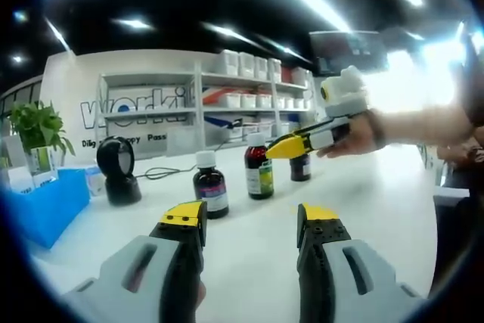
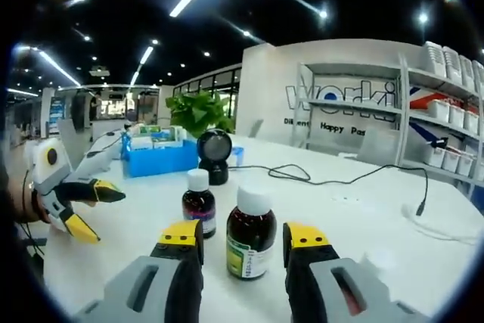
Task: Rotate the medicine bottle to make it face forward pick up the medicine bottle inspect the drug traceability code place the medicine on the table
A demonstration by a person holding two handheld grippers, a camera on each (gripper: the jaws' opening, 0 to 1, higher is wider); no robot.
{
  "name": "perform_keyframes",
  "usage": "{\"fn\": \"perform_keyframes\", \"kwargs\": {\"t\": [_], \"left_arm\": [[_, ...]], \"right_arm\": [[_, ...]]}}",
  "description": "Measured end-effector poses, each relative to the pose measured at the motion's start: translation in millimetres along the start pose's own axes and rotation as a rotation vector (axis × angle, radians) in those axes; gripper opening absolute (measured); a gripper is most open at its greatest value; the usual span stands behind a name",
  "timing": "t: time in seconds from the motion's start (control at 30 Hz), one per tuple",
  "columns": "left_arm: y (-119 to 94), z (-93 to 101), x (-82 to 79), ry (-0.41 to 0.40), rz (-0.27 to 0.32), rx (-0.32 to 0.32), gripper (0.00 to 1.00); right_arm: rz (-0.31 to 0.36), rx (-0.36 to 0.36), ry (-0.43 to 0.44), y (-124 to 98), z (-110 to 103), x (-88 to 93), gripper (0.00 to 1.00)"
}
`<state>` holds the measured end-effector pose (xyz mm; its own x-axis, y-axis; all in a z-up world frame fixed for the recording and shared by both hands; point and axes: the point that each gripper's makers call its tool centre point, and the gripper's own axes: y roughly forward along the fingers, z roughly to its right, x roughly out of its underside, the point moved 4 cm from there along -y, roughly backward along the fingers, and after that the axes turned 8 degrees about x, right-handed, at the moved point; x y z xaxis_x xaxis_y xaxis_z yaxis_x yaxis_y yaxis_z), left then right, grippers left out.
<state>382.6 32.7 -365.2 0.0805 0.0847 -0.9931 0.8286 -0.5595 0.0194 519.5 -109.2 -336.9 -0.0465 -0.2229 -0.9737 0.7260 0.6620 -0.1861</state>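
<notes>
Three dark medicine bottles with white caps stand on the white table (image 1: 363,187). The middle one, the green-label bottle (image 1: 259,169) (image 2: 249,226), stands upright between the jaws of my open right gripper (image 2: 243,238); a gap shows on each side. Seen from the left gripper view, the right gripper (image 1: 287,146) reaches in from the right, held by a hand. A purple-label bottle (image 1: 210,185) (image 2: 199,203) stands beside it, and a third bottle (image 1: 300,166) sits partly hidden behind the right gripper's tip. My left gripper (image 1: 250,215) (image 2: 98,213) hangs open over the table, holding nothing.
A black scanner (image 1: 119,170) (image 2: 214,155) with a cable (image 2: 325,179) stands behind the bottles. A blue tray (image 1: 45,206) (image 2: 159,158) and a potted plant (image 1: 38,130) (image 2: 200,111) are near it. White shelves (image 1: 227,96) with boxes line the back wall.
</notes>
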Motion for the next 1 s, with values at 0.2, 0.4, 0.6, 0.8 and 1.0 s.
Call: {"fn": "perform_keyframes", "kwargs": {"t": [0.2, 0.4, 0.6, 0.8, 1.0], "left_arm": [[0, 0.9, -0.4, 0.001, 0.000, 0.001, 0.39], [0, 1.5, -0.4, 0.003, -0.001, 0.004, 0.39], [0, 1.9, -0.7, 0.001, 0.000, 0.004, 0.39], [0, 2.2, -1.0, -0.001, 0.002, 0.005, 0.39], [0, 2.5, -1.1, 0.000, 0.002, 0.005, 0.39]], "right_arm": [[-0.030, 0.025, 0.013, 12, -2, 4.3, 0.38], [-0.043, 0.033, 0.051, 21, -2, 8.7, 0.36], [-0.051, 0.044, 0.065, 26, -3, 15.3, 0.34], [-0.043, 0.058, 0.093, 29, 1, 14.7, 0.29], [-0.027, 0.064, 0.091, 27, -2, 15.0, 0.29]]}}
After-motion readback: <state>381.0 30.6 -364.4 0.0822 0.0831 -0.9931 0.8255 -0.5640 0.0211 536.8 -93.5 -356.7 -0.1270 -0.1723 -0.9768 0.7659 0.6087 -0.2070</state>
